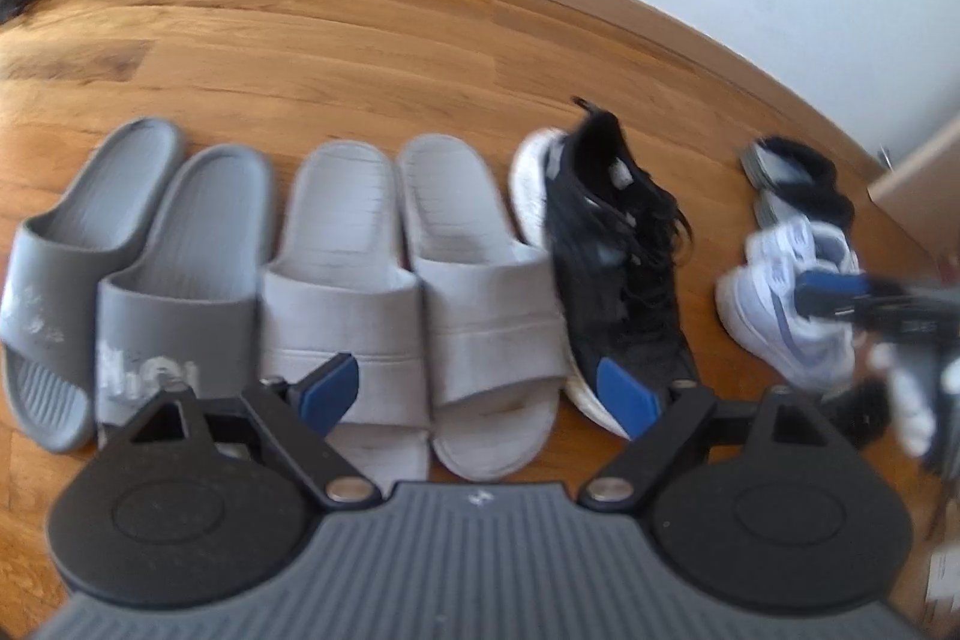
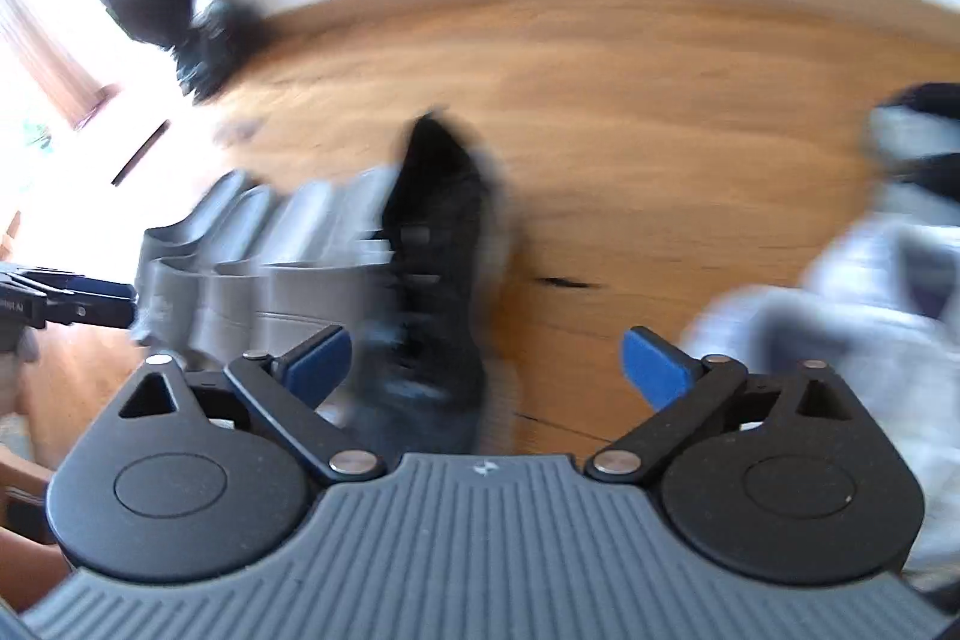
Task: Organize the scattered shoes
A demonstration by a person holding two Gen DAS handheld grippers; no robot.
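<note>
Wood floor [image 1: 372, 40]: slides [image 1: 336, 292] rowed beside black sneaker [image 1: 618, 256]; white sneaker [image 1: 786, 304] apart. Both tools, left [image 1: 486, 391] and right [image 2: 487, 361], spread, empty.

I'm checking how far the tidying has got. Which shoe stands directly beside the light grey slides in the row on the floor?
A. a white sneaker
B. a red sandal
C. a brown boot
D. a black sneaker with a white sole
D: in the left wrist view the black sneaker with its white sole stands right next to the light grey slides, while the white sneaker lies apart, further right.
</note>
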